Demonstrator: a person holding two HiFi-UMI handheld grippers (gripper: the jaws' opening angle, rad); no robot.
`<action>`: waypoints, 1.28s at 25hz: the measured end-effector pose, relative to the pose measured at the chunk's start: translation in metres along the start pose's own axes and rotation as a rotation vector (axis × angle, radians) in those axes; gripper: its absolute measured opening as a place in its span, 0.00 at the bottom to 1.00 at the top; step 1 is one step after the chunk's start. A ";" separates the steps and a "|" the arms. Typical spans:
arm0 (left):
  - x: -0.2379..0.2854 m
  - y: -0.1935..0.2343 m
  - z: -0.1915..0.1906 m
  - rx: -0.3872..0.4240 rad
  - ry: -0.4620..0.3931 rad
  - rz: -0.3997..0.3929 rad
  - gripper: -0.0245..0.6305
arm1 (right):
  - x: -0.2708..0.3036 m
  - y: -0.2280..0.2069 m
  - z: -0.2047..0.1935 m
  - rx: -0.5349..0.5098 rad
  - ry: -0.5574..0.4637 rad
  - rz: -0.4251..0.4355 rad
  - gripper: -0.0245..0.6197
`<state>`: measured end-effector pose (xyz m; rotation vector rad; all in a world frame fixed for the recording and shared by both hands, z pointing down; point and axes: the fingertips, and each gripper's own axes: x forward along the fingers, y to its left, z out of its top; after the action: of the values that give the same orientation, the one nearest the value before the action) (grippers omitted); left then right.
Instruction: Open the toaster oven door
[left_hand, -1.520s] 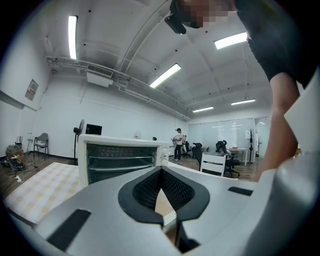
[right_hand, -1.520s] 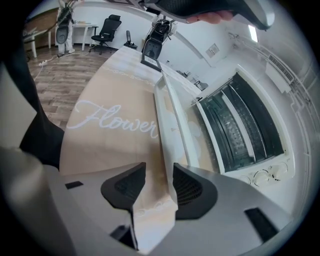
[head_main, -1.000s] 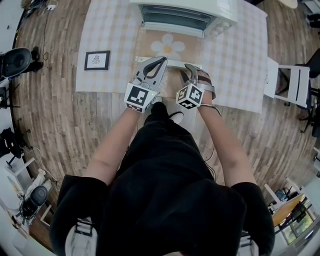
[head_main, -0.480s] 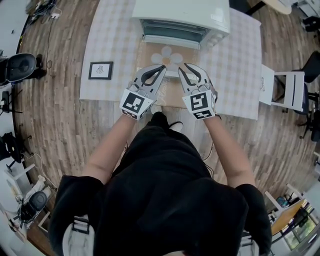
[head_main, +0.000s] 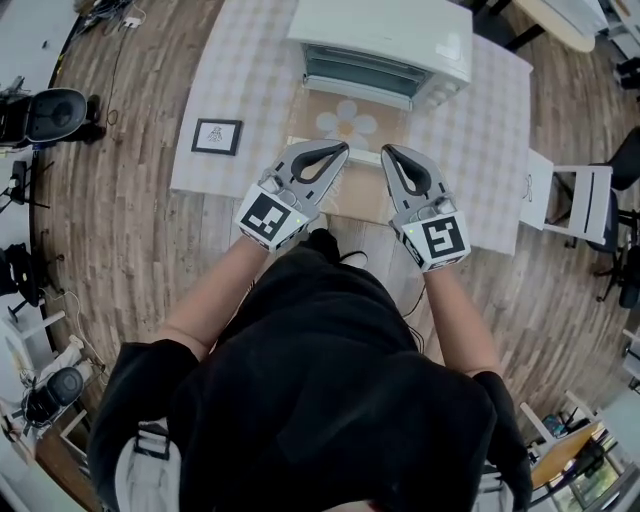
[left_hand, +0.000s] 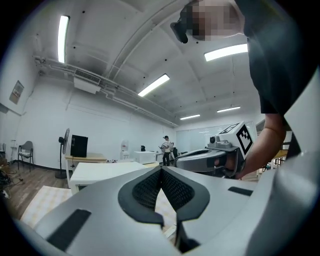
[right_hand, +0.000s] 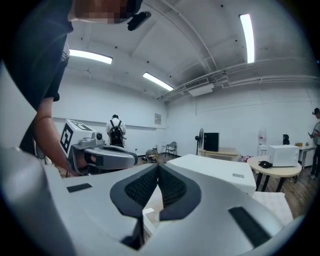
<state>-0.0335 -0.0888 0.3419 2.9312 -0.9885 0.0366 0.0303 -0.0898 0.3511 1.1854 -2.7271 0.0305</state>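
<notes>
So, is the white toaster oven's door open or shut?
Open: the flowered door lies folded down flat in front of the white toaster oven, and the rack inside shows.

Head view count:
- toaster oven (head_main: 385, 40) x1
- checked cloth (head_main: 240, 80) x1
- framed pic (head_main: 217, 135) x1
- flower print (head_main: 347, 122) x1
- grippers x2: left gripper (head_main: 338, 152), right gripper (head_main: 390, 152)
- marker cubes x2, one per gripper: left cube (head_main: 270, 218), right cube (head_main: 437, 240)

Left gripper view, bkgd:
- ceiling lights (left_hand: 225, 51) x5
- fan (left_hand: 65, 142) x1
- chair (left_hand: 26, 149) x1
- black box (left_hand: 79, 146) x1
- standing person (left_hand: 166, 144) x1

Right gripper view, bkgd:
- ceiling lights x3
- fan x1
- chair x1
- person w/ backpack (right_hand: 115, 131) x1
- microwave (right_hand: 284, 155) x1
- round table (right_hand: 272, 172) x1

Small clutter at room edges is too tiny to count.
</notes>
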 end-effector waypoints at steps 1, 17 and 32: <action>-0.003 -0.002 0.004 -0.008 0.007 -0.001 0.06 | -0.003 0.004 0.007 -0.005 -0.017 0.009 0.07; -0.034 -0.036 0.035 -0.014 0.010 0.006 0.06 | -0.048 0.036 0.042 -0.025 -0.110 0.003 0.07; -0.035 -0.059 0.053 0.060 -0.063 0.026 0.06 | -0.083 0.033 0.047 -0.022 -0.138 -0.024 0.07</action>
<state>-0.0250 -0.0233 0.2851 2.9912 -1.0530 -0.0250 0.0552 -0.0110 0.2931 1.2590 -2.8222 -0.0877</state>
